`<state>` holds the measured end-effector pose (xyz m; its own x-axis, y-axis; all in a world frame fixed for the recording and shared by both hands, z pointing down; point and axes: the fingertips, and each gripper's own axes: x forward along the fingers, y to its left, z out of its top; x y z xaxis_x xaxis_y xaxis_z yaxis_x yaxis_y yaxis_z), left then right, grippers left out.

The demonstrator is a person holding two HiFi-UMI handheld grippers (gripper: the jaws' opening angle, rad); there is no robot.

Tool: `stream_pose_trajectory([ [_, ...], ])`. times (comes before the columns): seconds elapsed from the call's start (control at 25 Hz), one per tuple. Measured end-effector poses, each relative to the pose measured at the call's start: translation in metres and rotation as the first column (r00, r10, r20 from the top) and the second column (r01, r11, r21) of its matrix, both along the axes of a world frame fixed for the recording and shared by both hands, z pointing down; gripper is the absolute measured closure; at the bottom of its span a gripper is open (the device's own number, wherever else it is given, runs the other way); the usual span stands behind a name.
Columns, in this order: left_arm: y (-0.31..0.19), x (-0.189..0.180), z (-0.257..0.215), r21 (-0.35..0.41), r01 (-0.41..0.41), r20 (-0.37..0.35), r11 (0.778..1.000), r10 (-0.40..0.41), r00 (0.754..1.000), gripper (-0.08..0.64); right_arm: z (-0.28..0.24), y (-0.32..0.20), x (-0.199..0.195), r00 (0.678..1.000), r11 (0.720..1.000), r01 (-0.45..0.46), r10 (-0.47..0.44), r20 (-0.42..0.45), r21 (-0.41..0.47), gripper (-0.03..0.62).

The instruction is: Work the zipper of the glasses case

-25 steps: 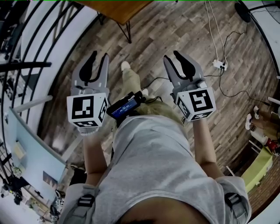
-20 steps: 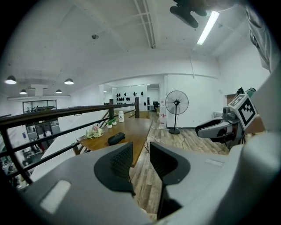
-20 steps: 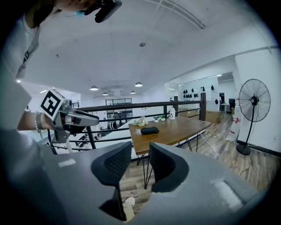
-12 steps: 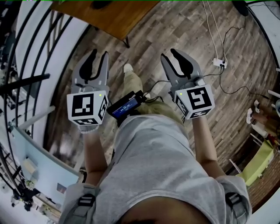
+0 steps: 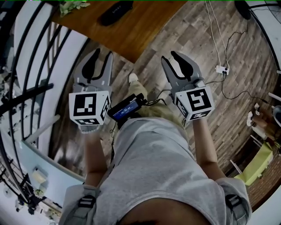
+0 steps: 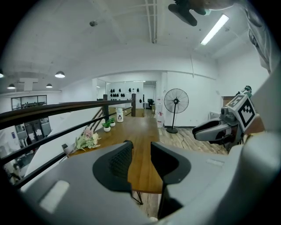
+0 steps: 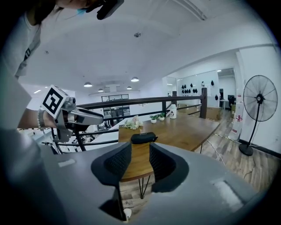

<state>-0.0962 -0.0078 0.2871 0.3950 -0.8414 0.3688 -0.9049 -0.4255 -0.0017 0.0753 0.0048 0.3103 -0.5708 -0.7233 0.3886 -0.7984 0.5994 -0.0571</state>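
The black glasses case [image 5: 115,12] lies closed on the wooden table [image 5: 145,26], near its front end. In the right gripper view the case [image 7: 144,138] sits just past the jaws, well ahead of them. My left gripper [image 5: 102,53] is held in the air short of the table edge. Its jaws are opening, with nothing between them [image 6: 141,149]. My right gripper [image 5: 170,56] hovers over the floor beside it, also open and empty [image 7: 140,151]. Neither gripper touches the case.
A flower bunch [image 5: 72,5] lies at the table's left corner, with small potted plants [image 6: 107,125] and a white bottle [image 6: 119,115] further along. A dark railing [image 6: 52,110] runs on the left. A standing fan [image 6: 175,105] and floor cables with a power strip [image 5: 221,67] are on the right.
The table has come further into the head view and the case now shows at its top. Both grippers are nearer the table edge. The left jaws stand slightly wider.
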Motion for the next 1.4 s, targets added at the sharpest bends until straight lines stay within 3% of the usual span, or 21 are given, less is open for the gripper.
stream_pose_trajectory([
  [0.4, -0.059, -0.032, 0.017, -0.023, -0.037, -0.007, 0.999, 0.037, 0.999, 0.42, 0.011, -0.059, -0.035, 0.999, 1.0, -0.013, 0.012, -0.035, -0.018, 0.46],
  [0.8, -0.075, -0.041, 0.029, -0.048, -0.044, -0.011, 0.998, 0.044, 0.999, 0.411, 0.023, -0.081, -0.039, 0.999, 0.998, -0.037, 0.035, -0.035, -0.051, 0.46],
  [1.4, -0.122, -0.043, 0.058, -0.101, -0.053, 0.025, 0.993, 0.056, 0.998, 0.381, 0.045, -0.119, -0.052, 0.998, 0.996, 0.039, -0.043, -0.045, -0.08, 0.46],
])
